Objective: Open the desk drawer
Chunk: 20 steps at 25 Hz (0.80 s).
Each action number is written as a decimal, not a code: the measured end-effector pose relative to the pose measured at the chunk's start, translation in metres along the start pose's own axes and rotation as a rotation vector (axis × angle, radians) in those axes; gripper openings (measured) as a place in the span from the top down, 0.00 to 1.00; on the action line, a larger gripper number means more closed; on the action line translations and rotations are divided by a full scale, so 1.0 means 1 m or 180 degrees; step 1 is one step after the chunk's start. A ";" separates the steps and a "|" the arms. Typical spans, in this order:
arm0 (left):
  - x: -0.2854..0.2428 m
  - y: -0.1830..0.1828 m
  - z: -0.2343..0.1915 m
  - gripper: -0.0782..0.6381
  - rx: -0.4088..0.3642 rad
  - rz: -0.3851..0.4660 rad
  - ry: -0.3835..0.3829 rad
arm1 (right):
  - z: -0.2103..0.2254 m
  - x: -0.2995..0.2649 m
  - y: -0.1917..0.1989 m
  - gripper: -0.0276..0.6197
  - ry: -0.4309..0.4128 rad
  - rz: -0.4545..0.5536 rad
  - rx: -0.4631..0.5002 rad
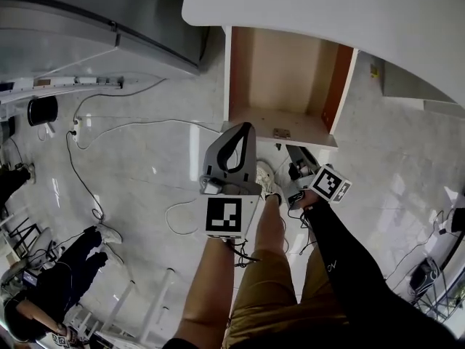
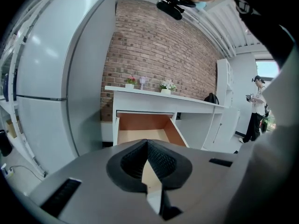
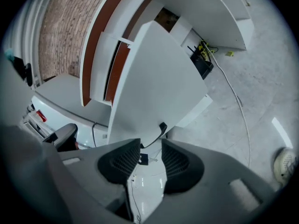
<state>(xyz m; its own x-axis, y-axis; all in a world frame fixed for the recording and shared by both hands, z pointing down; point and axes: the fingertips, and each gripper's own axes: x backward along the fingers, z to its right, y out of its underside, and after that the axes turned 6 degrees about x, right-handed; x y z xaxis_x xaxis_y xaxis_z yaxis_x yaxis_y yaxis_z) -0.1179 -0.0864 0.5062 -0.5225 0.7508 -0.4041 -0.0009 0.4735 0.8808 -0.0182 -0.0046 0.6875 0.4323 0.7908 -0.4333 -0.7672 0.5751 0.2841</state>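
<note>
We judge the task as nearly finished: the desk drawer (image 1: 283, 78) stands pulled well out from under the white desk top (image 1: 327, 13), and its wooden inside is bare. Our left gripper (image 2: 148, 146) has its jaws together on nothing. The right gripper (image 3: 150, 143) is a little open and empty, with its tips just short of the dark drawer handle (image 3: 162, 126).

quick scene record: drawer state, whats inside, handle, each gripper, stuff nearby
drawer: pulled out from under the white desk
contents: none seen, bare wood bottom
left gripper: jaws together, nothing between them
right gripper: jaws apart, empty
handle: dark, on the drawer front, just past the right gripper's tips, not gripped
nearby: fridge left of the desk
</note>
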 end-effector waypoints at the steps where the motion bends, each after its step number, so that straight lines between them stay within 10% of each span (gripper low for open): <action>1: 0.001 0.000 0.002 0.88 0.0012 0.0004 -0.0023 | -0.001 0.002 0.002 0.76 -0.0006 -0.0063 0.0062; 17: 0.030 -0.002 0.057 0.88 -0.0180 0.0002 -0.0328 | -0.058 0.076 -0.006 0.75 -0.0580 -0.0686 0.1779; 20: 0.039 -0.009 0.071 0.88 -0.0209 0.0034 -0.0354 | -0.077 0.093 -0.025 0.59 -0.0678 -0.0588 0.2127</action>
<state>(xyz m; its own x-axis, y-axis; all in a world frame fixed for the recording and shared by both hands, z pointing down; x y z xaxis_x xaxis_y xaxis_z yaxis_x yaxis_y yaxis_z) -0.0777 -0.0288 0.4650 -0.4250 0.8037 -0.4164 -0.0537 0.4368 0.8980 0.0046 0.0381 0.5743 0.6621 0.6528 -0.3681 -0.2487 0.6547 0.7138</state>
